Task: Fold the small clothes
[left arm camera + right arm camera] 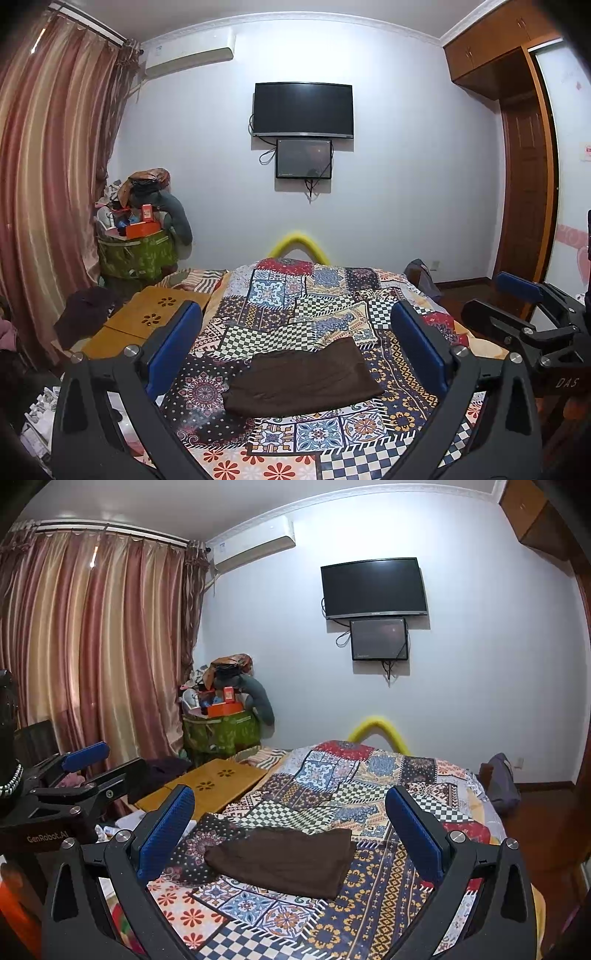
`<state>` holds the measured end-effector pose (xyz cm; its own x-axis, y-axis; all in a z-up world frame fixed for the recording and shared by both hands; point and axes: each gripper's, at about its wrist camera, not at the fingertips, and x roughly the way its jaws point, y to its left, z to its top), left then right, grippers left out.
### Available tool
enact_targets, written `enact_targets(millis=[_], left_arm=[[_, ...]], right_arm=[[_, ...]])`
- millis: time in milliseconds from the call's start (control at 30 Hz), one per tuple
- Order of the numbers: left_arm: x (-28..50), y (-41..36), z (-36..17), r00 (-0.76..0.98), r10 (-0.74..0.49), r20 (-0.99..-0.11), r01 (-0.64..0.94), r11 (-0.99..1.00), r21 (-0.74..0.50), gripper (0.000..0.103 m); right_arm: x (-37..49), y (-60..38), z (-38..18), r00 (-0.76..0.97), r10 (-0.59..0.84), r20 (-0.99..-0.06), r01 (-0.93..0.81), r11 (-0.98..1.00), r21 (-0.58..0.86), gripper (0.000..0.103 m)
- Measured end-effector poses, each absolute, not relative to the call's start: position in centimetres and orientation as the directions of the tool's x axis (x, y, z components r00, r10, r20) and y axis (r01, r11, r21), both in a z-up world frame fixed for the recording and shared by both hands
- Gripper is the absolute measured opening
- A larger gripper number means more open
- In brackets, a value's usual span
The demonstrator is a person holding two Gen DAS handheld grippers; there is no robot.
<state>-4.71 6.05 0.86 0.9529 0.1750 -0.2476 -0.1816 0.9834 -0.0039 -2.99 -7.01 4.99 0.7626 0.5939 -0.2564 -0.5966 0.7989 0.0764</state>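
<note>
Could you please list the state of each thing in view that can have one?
Brown garment: lying on the quilt, looks folded.
Left gripper: open, empty.
Right gripper: open, empty.
TV: off.
Small screen: dark.
Curtain: drawn.

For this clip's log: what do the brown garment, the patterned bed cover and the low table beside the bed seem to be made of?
Brown garment: soft matte fabric, likely knit or fleece; it sags and creases without shine. Patterned bed cover: thin printed cloth, probably cotton; flat patchwork print, fine wrinkles. Low table: light wood or bamboo, smooth finish; rigid panel with flower-shaped cutouts.
</note>
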Motion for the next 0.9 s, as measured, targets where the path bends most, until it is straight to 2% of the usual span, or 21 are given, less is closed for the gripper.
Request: enact_targets(millis=[900], left_arm=[[-4.23,6.55,0.66,0.952,0.144,-0.269,-0.151,0.988,-0.007,0.103]], right_arm=[[-2.75,-7.16,4.83,0.768,0.584,-0.262,-0.584,0.807,0.084,0.103]])
